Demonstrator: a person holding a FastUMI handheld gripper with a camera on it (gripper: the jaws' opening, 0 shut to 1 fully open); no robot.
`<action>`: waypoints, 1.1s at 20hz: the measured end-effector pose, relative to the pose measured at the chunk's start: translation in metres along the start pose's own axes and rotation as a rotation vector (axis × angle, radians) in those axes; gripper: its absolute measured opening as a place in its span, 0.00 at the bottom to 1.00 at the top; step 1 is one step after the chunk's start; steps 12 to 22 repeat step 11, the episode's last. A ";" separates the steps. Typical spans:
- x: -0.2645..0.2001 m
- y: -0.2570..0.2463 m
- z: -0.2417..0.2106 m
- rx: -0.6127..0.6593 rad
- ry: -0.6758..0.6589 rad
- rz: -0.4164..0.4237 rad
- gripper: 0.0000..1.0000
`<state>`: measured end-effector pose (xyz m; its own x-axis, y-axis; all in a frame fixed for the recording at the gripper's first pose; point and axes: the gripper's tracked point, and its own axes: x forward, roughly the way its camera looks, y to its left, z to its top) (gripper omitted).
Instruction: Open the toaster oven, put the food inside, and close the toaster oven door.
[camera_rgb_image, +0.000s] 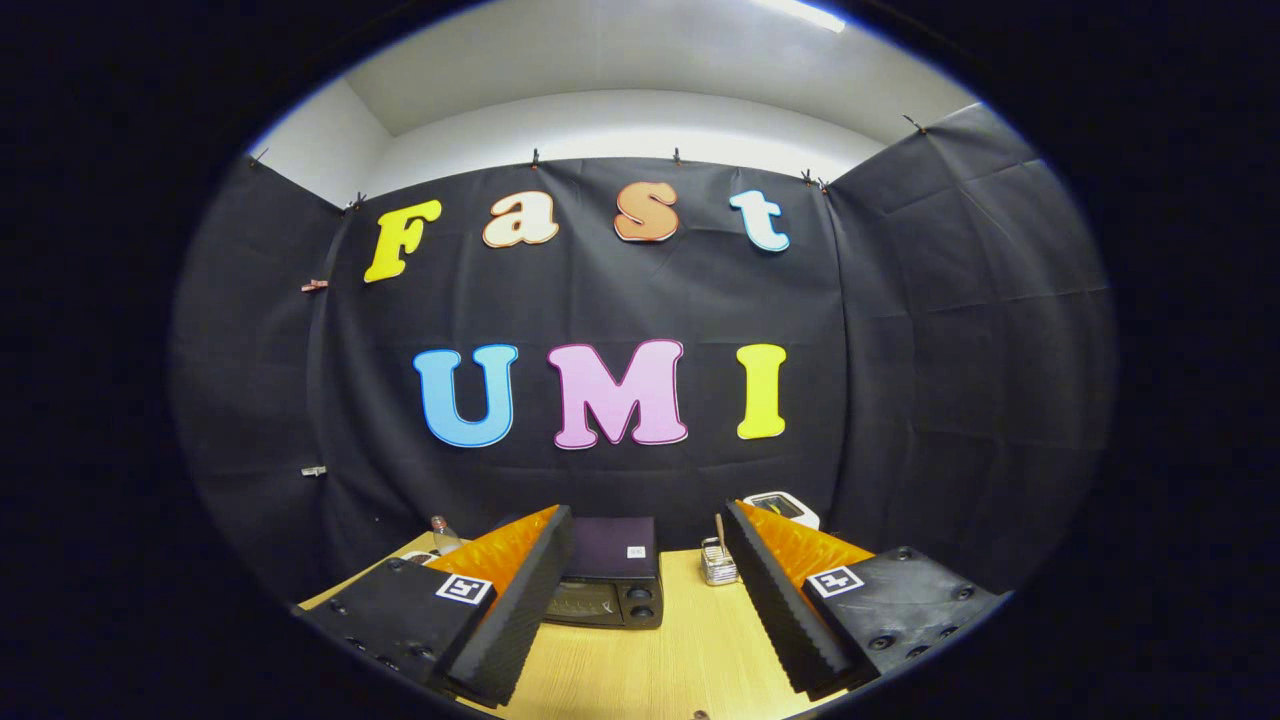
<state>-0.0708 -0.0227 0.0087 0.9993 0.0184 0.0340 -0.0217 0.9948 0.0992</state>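
**Tongs spread wide, facing a shut toaster oven**

We hold the tongs (648, 600) spread apart with nothing between them, lined up on the toaster oven (607, 578), which sits well ahead on the wooden counter (690, 660), its door apparently closed. That fits either an approach to open it or a job already ended; we cannot tell whether food is inside. A small wire holder with a stick (718, 562) stands just beside the oven, a bottle (442, 536) and a white device (785, 508) farther off. Nothing blocks the way.
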 end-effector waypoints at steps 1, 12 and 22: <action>0.001 0.000 0.001 -0.006 0.005 0.003 0.98; 0.017 0.009 -0.005 -0.017 0.058 0.031 0.98; 0.017 0.009 -0.005 -0.017 0.058 0.031 0.98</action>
